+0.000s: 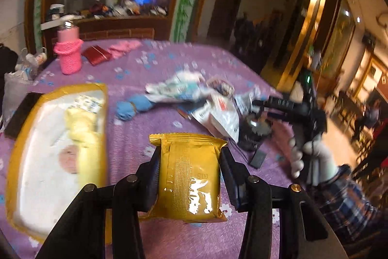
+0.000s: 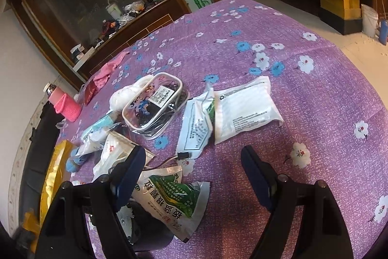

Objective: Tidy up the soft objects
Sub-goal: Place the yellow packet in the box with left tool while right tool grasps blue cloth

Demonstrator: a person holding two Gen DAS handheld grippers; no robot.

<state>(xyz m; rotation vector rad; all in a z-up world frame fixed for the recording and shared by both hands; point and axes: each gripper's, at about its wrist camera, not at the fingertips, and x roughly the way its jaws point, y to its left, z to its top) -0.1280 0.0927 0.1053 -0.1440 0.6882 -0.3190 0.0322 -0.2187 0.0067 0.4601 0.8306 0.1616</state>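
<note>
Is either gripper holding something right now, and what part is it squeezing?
The left gripper holds the small gold packet, pinched across its two long sides near the middle. The right gripper is open and holds nothing.

A pink-sleeved bottle [image 1: 68, 54] stands on the purple flowered cloth [image 2: 303, 128] (near its edge).

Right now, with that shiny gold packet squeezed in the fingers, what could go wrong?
1. The gold packet is puffy and slick, pinched only at its sides by the left gripper; it might slip out or burst if squeezed harder.
2. The right gripper hangs open just above a green-and-white pouch and a thin cable; lowering it could snag the cable or shove the pile about.
</note>
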